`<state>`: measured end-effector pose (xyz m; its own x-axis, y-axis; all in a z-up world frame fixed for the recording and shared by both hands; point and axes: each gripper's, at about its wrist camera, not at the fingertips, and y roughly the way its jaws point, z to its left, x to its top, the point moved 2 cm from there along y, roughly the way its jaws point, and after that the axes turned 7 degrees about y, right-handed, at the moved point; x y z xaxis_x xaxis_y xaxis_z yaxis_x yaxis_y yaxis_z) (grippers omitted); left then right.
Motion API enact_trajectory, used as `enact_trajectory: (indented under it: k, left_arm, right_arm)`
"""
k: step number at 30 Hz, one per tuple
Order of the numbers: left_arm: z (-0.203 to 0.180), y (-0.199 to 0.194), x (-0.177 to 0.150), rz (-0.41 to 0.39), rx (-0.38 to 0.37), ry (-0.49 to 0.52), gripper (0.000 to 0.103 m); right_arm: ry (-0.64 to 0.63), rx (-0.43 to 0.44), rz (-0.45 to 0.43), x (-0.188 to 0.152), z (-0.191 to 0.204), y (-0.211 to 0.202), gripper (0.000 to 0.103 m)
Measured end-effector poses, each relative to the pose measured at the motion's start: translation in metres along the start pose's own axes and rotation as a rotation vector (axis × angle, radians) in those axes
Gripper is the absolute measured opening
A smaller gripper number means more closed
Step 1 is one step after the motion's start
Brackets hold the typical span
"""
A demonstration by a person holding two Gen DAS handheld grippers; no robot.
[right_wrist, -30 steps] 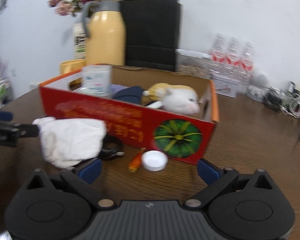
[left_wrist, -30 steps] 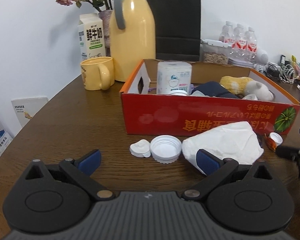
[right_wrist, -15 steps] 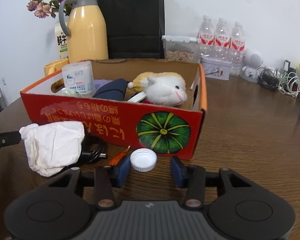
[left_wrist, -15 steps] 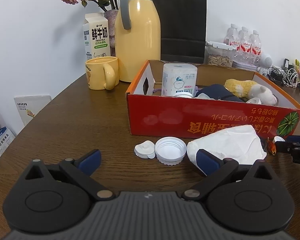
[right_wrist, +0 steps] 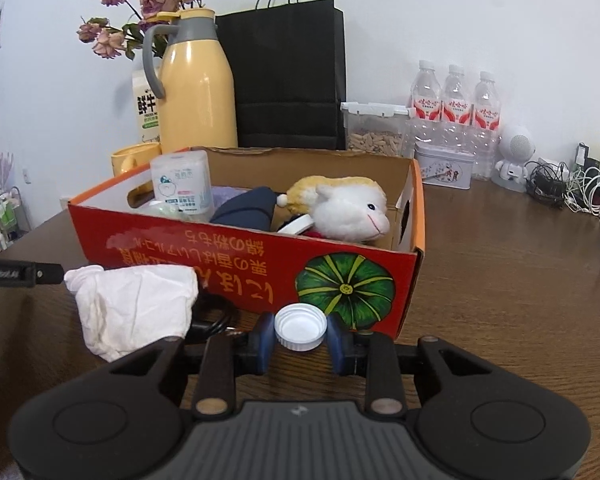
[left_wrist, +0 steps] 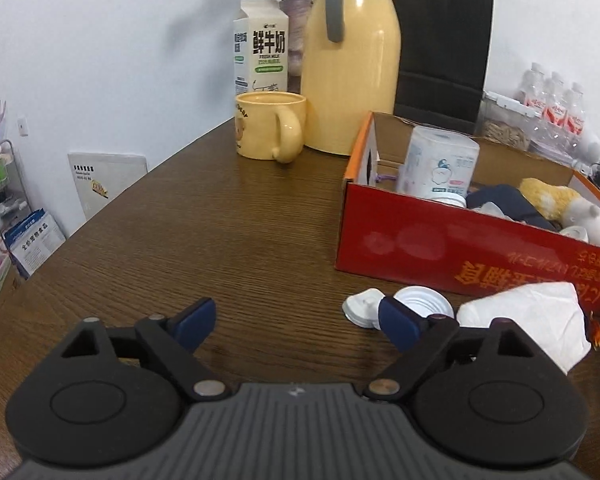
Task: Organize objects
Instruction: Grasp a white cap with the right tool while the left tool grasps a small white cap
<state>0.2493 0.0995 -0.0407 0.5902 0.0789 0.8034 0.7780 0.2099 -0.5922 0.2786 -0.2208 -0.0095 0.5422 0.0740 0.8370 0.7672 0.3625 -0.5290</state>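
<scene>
Right wrist view: the right gripper (right_wrist: 300,344) has just been closing, and its blue pads now pinch a small white cap (right_wrist: 300,327) between them, just in front of the red box (right_wrist: 204,254). A second ago the same jaws stood wide with the cap lying loose ahead of them, so the pickup looks made and the lift into the box seems next. Just left of the cap a crumpled white cloth (right_wrist: 134,304) lies against the box front. The box wall rises right behind the cap, so the cap must clear that rim; inside, a plush toy (right_wrist: 346,208) fills the near right corner. The left gripper (left_wrist: 296,320) stands spread and empty, narrowing slightly, over bare table (left_wrist: 204,232) left of the box, with open room there
</scene>
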Motion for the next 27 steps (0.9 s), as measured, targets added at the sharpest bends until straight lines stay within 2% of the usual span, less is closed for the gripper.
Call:
enact_trajectory:
  k: [5,16,18,21,24,27]
  left_arm:
    - [-0.005,0.007,-0.002,0.035,0.005,0.026,0.09]
    - [-0.021,0.018,0.001,0.034,-0.042,0.09,0.09]
    - [-0.021,0.02,0.003,0.032,-0.059,0.09,0.087]
    - [-0.024,0.02,0.005,0.011,-0.099,0.103,0.068]
    - [-0.029,0.018,0.006,-0.011,-0.164,0.123,0.032]
    - [-0.032,0.014,0.004,-0.022,-0.212,0.129,0.028]
  right_arm:
    - [-0.005,0.011,-0.019,0.001,0.002,-0.005,0.027]
    - [-0.008,0.019,-0.028,0.001,0.004,-0.008,0.027]
    - [-0.009,0.022,-0.03,0.001,0.004,-0.009,0.027]
    - [-0.01,0.026,-0.032,0.001,0.005,-0.01,0.027]
    - [-0.01,0.029,-0.034,0.001,0.005,-0.01,0.027]
    - [-0.012,0.031,-0.037,0.001,0.005,-0.011,0.027]
